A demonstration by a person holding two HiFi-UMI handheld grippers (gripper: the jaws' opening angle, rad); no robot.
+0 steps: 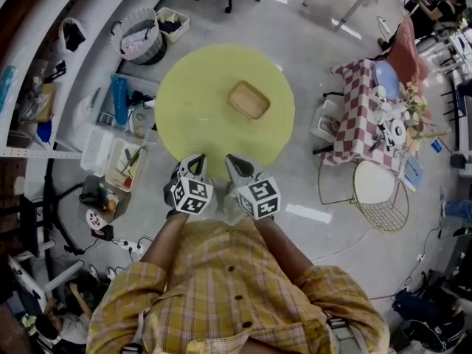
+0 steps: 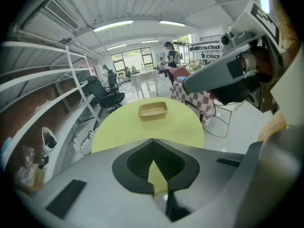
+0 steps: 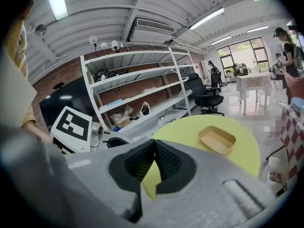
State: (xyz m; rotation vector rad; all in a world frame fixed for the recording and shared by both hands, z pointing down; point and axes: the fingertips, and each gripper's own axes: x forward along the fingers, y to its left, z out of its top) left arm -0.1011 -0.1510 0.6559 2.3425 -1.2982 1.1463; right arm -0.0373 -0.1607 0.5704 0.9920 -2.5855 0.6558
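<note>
Tan tray (image 1: 248, 99) empty on yellow table (image 1: 192, 109); left tongs (image 1: 195, 158), right tongs (image 1: 233, 160) closed, gripping nothing

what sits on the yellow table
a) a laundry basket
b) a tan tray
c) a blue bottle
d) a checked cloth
b: the head view shows only the tray on the table, lying empty past the middle.
</note>
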